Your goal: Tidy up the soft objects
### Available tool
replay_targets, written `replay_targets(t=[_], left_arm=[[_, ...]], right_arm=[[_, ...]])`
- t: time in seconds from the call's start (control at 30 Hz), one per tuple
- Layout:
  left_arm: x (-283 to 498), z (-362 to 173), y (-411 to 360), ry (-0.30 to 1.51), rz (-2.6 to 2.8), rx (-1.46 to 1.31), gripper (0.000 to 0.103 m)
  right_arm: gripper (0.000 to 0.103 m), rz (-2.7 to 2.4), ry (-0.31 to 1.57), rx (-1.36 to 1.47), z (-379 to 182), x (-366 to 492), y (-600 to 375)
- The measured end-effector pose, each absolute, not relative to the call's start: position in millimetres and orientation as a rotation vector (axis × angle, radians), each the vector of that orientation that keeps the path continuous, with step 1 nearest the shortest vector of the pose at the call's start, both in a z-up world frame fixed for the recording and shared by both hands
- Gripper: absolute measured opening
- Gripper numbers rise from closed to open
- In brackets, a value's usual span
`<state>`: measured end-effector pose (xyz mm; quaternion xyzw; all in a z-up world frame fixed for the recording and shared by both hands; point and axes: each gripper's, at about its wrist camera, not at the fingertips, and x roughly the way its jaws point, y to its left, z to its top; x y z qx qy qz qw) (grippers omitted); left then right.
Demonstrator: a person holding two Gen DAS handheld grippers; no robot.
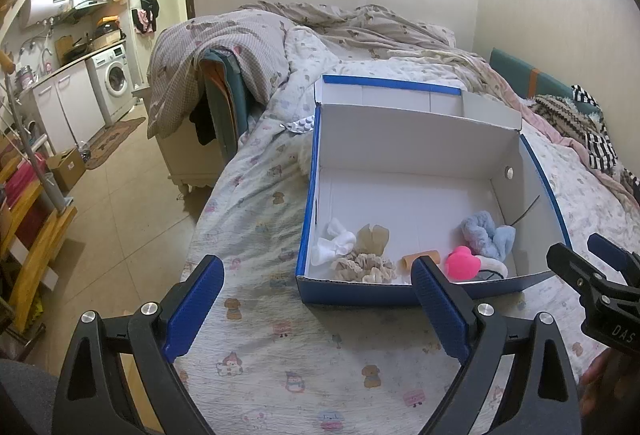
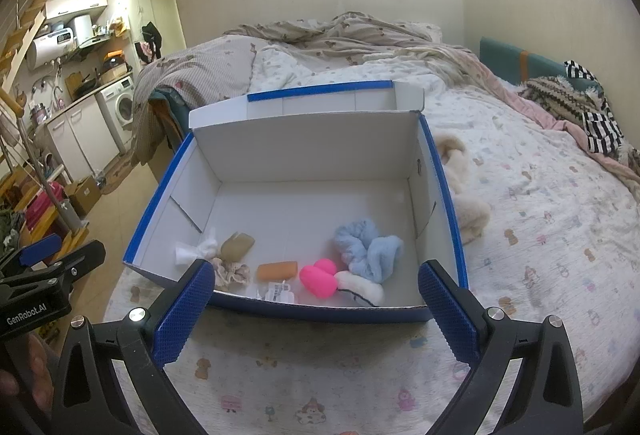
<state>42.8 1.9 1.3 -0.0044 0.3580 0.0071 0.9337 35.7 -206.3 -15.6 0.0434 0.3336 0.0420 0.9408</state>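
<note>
An open blue-and-white cardboard box (image 1: 404, 139) (image 2: 312, 139) sits on the bed. Along its near wall lie a white cloth (image 1: 334, 245) (image 2: 196, 249), a tan soft piece (image 1: 374, 237) (image 2: 237, 246), a beige scrunchie (image 1: 362, 267) (image 2: 232, 273), an orange sponge (image 2: 277, 270), a pink sponge (image 1: 462, 264) (image 2: 318, 275), a light blue scrunchie (image 1: 486, 235) (image 2: 368, 247) and a white puff (image 2: 360, 285). My left gripper (image 1: 320, 309) hovers open before the box, empty. My right gripper (image 2: 314, 309) is open too, empty, just short of the near wall.
A cream fluffy item (image 2: 466, 191) lies on the quilt right of the box, and a pill blister pack (image 1: 300, 125) to its left. Rumpled blankets (image 1: 340, 27) and striped clothes (image 2: 592, 115) lie farther back. Left of the bed are tiled floor, a washing machine (image 1: 114, 79) and wooden stairs.
</note>
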Motion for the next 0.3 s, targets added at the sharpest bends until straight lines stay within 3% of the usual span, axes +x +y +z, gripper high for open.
replay_targets(t=[0.3], left_arm=[[42.4,-4.4,5.9,0.748,0.005,-0.014,0.094]], right_arm=[[0.103,0.087,0.685,0.090,-16.3,34.9,-204.9]])
